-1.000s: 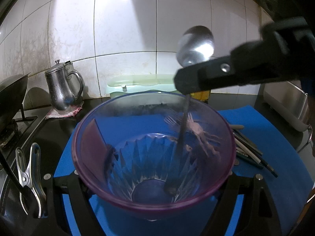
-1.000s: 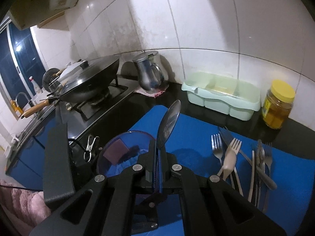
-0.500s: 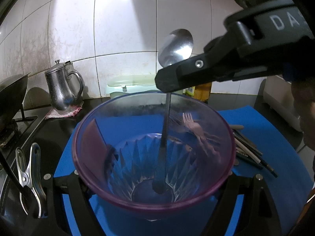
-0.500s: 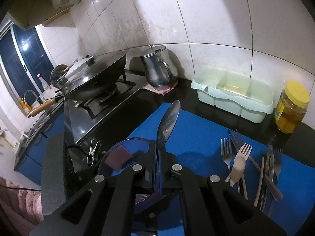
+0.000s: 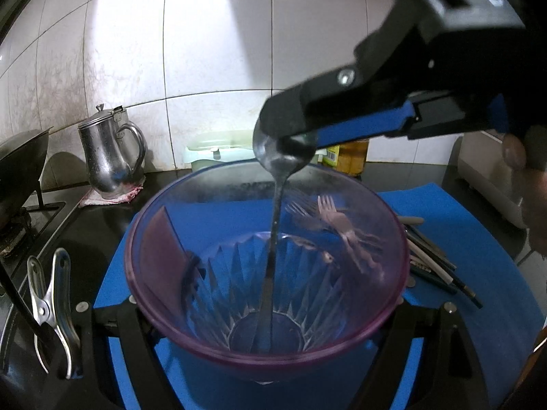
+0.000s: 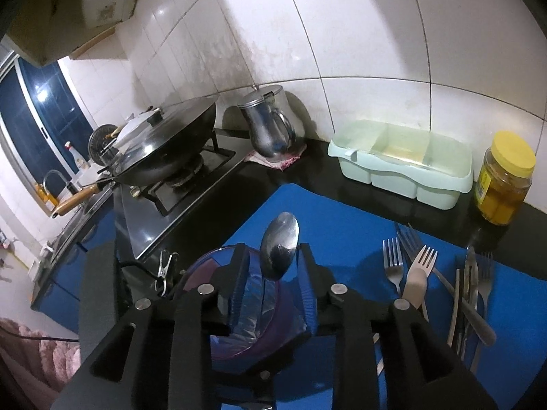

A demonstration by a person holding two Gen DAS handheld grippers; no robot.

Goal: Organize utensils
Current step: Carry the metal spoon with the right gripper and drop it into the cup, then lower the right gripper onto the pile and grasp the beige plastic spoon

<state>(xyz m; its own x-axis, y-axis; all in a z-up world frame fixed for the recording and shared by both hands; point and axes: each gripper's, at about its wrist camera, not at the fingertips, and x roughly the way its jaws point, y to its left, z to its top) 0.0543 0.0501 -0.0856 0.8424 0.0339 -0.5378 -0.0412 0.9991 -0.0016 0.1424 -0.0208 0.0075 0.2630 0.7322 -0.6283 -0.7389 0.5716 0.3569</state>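
Left gripper (image 5: pixel 266 311) grasps a purple see-through bowl (image 5: pixel 393 294), one finger (image 5: pixel 441 352) against each side of the bowl's lower wall; the bowl sits just over a blue mat (image 6: pixel 342 215) on the black tabletop (image 6: pixel 307 174). A metal spoon (image 5: pixel 273 239) stands nearly upright in the bowl, handle tip on the bowl floor, scoop end above the rim. Right gripper (image 6: pixel 271 263) is over the bowl with its fingers (image 6: pixel 236 266) on either side of the scoop; its jaws have just been opening, and in the right wrist view a gap shows on both sides of the spoon, so the spoon is released, not pinched. In the left wrist view the right gripper's finger overlaps the scoop, contact cannot be told there. To the right of the bowl on the mat lies a loose pile of forks (image 6: pixel 393 263) and other cutlery, one fork pale-handled (image 6: pixel 418 273). Behind the mat, against the tiled wall: a pale green divided box (image 6: pixel 400 164), a yellow-lidded jar (image 6: pixel 504 181), a steel jug (image 6: pixel 270 130) on a cloth. A wok (image 6: pixel 164 150) rests on the stove to the left. A metal clip (image 5: pixel 51 307) lies just left of the bowl.
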